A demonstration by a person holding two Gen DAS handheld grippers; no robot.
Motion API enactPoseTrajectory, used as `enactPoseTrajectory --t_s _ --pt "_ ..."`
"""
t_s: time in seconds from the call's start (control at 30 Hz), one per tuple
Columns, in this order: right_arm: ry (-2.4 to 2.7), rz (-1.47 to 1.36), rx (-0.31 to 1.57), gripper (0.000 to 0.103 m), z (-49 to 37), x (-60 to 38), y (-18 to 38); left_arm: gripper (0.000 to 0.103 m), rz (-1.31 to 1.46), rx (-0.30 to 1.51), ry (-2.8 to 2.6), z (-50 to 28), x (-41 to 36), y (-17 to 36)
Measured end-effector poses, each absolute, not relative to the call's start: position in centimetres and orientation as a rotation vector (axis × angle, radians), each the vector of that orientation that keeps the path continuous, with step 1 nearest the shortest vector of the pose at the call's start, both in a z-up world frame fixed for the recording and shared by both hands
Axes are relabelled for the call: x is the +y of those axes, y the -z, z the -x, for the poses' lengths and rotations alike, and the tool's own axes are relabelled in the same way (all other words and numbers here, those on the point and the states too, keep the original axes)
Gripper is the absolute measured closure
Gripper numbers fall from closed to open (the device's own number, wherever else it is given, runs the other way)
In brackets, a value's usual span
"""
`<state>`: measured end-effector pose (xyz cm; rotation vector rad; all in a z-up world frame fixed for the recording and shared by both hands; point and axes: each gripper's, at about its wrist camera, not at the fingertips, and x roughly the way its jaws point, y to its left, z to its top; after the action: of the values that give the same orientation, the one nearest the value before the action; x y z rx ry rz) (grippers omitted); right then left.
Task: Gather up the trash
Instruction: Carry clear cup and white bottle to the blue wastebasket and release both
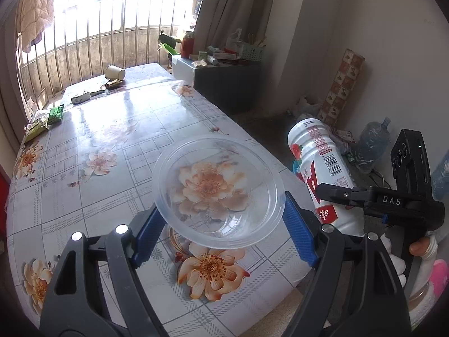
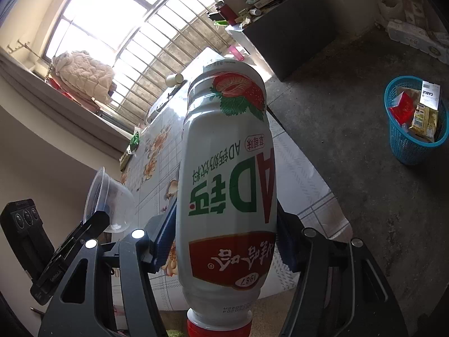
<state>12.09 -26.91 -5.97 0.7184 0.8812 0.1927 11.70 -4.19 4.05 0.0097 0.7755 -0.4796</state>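
My left gripper (image 1: 221,224) is shut on a clear plastic bowl (image 1: 217,189) and holds it tilted above the near end of the floral table (image 1: 98,191). My right gripper (image 2: 224,241) is shut on a large white milk-drink bottle (image 2: 227,174) with a strawberry label, held upside down with its red cap toward me. The bottle (image 1: 322,174) and the right gripper (image 1: 339,195) also show at the right of the left wrist view. The bowl (image 2: 108,196) shows at the left of the right wrist view. A blue trash basket (image 2: 415,120) with wrappers stands on the floor at the right.
A paper cup (image 1: 115,72), a small carton (image 1: 81,97), green packets (image 1: 54,115) and wrappers (image 1: 113,84) lie at the table's far end. A dark cabinet (image 1: 227,84) with clutter stands beyond the table. A water jug (image 1: 373,140) sits by the wall.
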Motion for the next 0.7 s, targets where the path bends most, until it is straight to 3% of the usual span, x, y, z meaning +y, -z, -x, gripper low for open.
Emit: enactPoseTrajectory --t_s 0.37,0.7 --pt "0.231 -0.936 0.757 0.043 -4.0 -45.4 9.8 0.027 -0.057 0.928 0.806 -17.9 -23.4 -3.8" --pt "0.412 -1.159 0.756 0.043 -1.5 -54.5 19.0 0.027 -0.168 1.170 0.887 -25.5 -43.0 5.0"
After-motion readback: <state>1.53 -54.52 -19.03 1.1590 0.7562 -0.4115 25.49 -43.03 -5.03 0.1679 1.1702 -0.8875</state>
